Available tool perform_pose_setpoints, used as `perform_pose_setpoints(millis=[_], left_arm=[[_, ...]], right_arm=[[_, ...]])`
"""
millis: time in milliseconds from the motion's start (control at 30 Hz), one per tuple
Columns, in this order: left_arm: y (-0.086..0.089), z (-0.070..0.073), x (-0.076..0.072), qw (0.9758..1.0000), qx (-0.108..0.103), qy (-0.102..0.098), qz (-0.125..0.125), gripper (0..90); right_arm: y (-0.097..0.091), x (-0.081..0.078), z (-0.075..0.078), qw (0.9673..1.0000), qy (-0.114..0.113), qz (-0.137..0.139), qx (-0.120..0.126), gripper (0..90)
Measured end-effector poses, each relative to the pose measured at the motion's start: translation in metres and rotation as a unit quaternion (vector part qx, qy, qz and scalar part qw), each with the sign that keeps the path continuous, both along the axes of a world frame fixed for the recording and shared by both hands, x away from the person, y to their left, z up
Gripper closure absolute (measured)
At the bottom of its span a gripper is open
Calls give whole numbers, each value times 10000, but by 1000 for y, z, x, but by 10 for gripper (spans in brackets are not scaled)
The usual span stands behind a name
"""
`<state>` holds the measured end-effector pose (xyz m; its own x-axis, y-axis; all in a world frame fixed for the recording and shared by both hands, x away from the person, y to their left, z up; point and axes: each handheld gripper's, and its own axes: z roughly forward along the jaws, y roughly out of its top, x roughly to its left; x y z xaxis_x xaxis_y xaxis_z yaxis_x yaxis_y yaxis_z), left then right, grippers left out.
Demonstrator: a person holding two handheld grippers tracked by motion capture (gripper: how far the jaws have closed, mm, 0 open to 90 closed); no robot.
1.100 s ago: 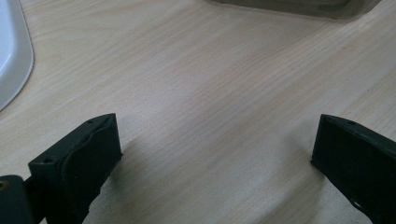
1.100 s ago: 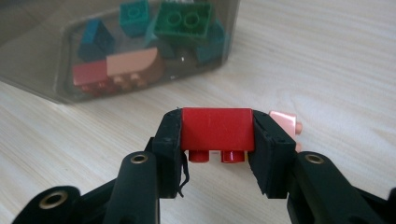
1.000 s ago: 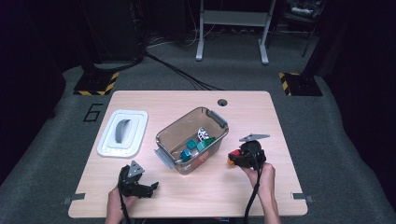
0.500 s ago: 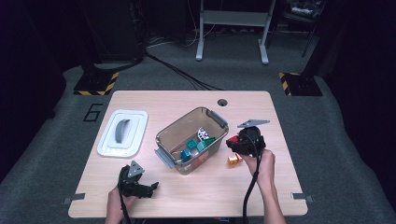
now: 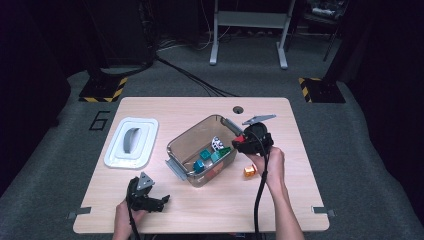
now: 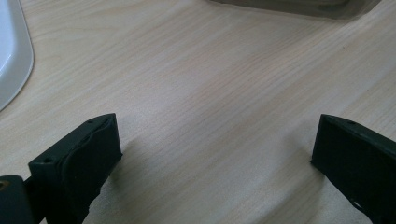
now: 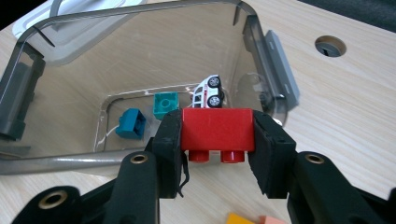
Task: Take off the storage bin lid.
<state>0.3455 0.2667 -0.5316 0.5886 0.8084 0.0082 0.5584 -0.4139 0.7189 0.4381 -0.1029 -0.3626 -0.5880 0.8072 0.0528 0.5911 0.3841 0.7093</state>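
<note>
Dark grey floor surrounds a pale wooden table (image 5: 150, 107) where a clear plastic bin (image 5: 186, 145) sits near the middle, its white lid (image 5: 131, 142) laid off to the left so the opening stays free. The right gripper (image 7: 217, 135) is clamped on a red brick (image 7: 217, 128), studs pointing down, held at the bin's near rim — judging by that spot, the brick is about to go in with the rest. Inside lie two teal bricks, one darker (image 7: 131, 122) and one lighter (image 7: 165, 103), and a small white toy car (image 7: 209, 92) against the far wall. An orange piece (image 5: 249, 171) waits on the table just beside the bin, probably next in line. The left gripper (image 6: 212, 149) rests low near the table's front edge with its jaws spread wide and nothing between them — parked clear of the work.
</note>
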Motion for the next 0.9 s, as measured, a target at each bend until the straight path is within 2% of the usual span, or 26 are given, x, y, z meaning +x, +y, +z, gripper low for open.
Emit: perform_pose_setpoints(millis=[233,433,733,900], left_arm=[[0,0,0,10000,0,1,0,12],[0,0,0,10000,0,1,0,12],[0,0,0,10000,-2,3,0,12],[0,0,0,10000,-3,5,1,12]], right_arm=[[18,10,-4,9997,138,177,-84,582],[29,16,-13,9984,333,305,-346,580],[31,16,-15,9974,396,323,-502,573],[31,16,-14,9969,406,351,-567,530]])
